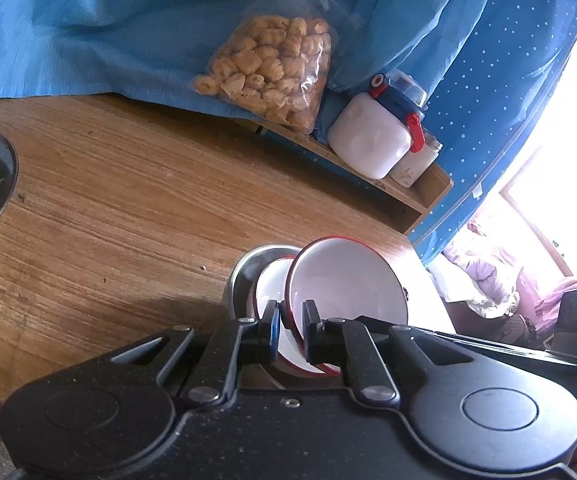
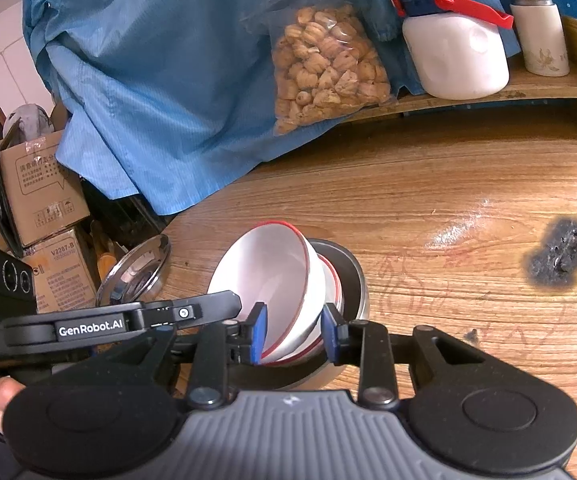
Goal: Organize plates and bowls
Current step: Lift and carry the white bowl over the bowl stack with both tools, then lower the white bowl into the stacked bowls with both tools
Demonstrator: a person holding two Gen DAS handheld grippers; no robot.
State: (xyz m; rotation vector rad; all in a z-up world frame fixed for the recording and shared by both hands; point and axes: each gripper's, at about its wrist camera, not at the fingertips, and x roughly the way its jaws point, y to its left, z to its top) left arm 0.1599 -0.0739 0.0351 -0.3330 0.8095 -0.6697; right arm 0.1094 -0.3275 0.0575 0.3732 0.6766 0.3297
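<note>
a: on the wooden table (image 2: 428, 208), near its edge, sits a steel bowl (image 2: 354, 276) with two white bowls with red rims tipped up inside it.

b: which gripper has which?

a: the left gripper (image 1: 291, 320) is pinched narrow on the rim of the top white bowl (image 1: 348, 276), one finger inside and one outside the wall. that bowl stands tilted on edge, its mouth facing sideways.

b: and the second white bowl (image 1: 270, 284)?

a: it is nested just behind the top one, also tilted, leaning in the steel bowl.

b: the right gripper (image 2: 294, 332)?

a: its jaws sit a modest way apart, around the lower rims of the white bowls. the blue pads (image 2: 259, 332) are at the walls on either side, but i cannot tell whether they press or only stand beside them.

b: anything else on the table?

a: a steel plate (image 2: 136, 272) lies tilted at the table's edge, beside the bowls, and a dark scorch mark (image 2: 560, 256) is well apart on the other side. at the back, a clear bag of biscuits (image 2: 324, 68) leans on blue cloth (image 2: 148, 80). on a low wooden shelf (image 2: 548, 84) stand a white jug with a blue lid (image 2: 452, 52) and a small white flask (image 2: 540, 32).

b: beyond the table?

a: cardboard boxes (image 2: 44, 192) are stacked on the floor side.
</note>
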